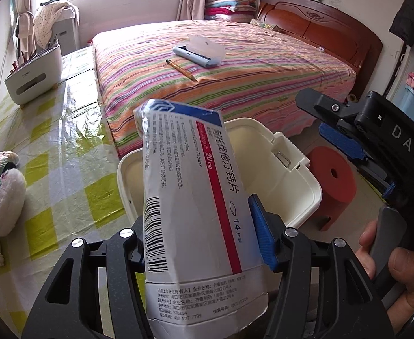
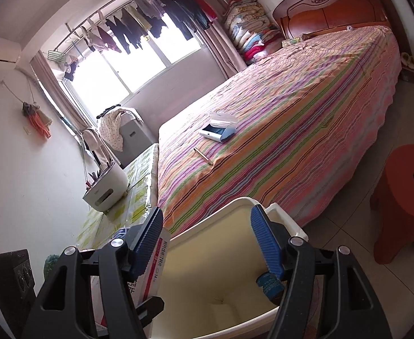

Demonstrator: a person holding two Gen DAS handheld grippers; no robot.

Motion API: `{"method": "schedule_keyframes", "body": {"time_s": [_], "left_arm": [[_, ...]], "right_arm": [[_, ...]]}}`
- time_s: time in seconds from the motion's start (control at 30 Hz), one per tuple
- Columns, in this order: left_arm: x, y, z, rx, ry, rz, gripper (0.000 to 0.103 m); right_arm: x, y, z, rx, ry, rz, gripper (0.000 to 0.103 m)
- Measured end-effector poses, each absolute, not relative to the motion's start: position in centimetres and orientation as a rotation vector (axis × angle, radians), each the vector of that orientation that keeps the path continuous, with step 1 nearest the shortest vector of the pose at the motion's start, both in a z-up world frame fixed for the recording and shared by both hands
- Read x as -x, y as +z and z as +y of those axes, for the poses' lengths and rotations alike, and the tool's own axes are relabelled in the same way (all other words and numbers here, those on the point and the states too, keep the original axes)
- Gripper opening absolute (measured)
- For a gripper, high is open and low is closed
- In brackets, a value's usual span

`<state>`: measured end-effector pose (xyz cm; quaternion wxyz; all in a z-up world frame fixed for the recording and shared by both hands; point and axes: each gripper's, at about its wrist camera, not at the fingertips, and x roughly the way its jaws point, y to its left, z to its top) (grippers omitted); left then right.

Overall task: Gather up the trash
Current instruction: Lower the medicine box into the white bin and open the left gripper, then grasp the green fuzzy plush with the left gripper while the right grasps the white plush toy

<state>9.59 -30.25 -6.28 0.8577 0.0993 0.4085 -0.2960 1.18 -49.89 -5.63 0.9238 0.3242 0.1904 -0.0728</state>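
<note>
A white medicine box (image 1: 190, 197) with a blue corner, a red stripe and a barcode stands tilted between the fingers of my left gripper (image 1: 198, 206). The blue right pad (image 1: 260, 234) lies against the box's edge, and the left finger is hidden behind the box. Below it an open white bin (image 1: 314, 186) shows a cream inside. My right gripper (image 1: 314, 115) hangs open at the bin's right side, held by a hand (image 1: 399, 265). In the right wrist view, the right gripper (image 2: 207, 217) is open over the bin (image 2: 243, 199). A small blue round thing (image 2: 270, 284) sits inside by the right finger. The medicine box (image 2: 156, 260) shows at left.
Behind the bin is a bed with a striped cover (image 1: 235, 84), and on it a pencil (image 1: 181, 70) and a blue-white case (image 1: 198, 52). A red stool (image 1: 334, 180) stands right of the bin. At left, a checked table carries a white organiser (image 1: 34, 79) and plush toys (image 1: 3, 195).
</note>
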Motion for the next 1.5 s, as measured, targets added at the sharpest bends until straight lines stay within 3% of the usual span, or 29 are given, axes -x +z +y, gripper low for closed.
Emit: {"method": "schedule_keyframes", "body": {"time_s": [0.07,0.17,0.5,0.73,1.03,1.5], "left_arm": [[-9.4,-6.1,-30.5,-0.222,-0.61,0.83,0.075],[-9.2,-5.5,-30.3,-0.234,-0.614,0.809,0.08],[-8.5,-1.6,-21.1,-0.424,-0.461,0.627,0.085],[-11.3,1.8,-10.2,-0.312,-0.316,0.59,0.093],[-16.0,2.5,-2.1,-0.199,-0.165,0.646,0.093],[-19.3,0.0,0.5,-0.177,-0.146,0.788,0.093]], "right_arm": [[-1.1,-5.5,-49.9,-0.664,-0.15,0.381,0.063],[-1.0,-5.1,-49.8,-0.661,-0.147,0.367,0.063],[-1.5,-4.6,-48.6,-0.643,-0.109,0.366,0.063],[-3.6,-3.6,-44.8,-0.571,-0.036,0.386,0.063],[-6.8,-2.4,-37.6,-0.478,0.114,0.428,0.071],[-9.5,-1.9,-30.3,-0.398,0.245,0.478,0.071]]}}
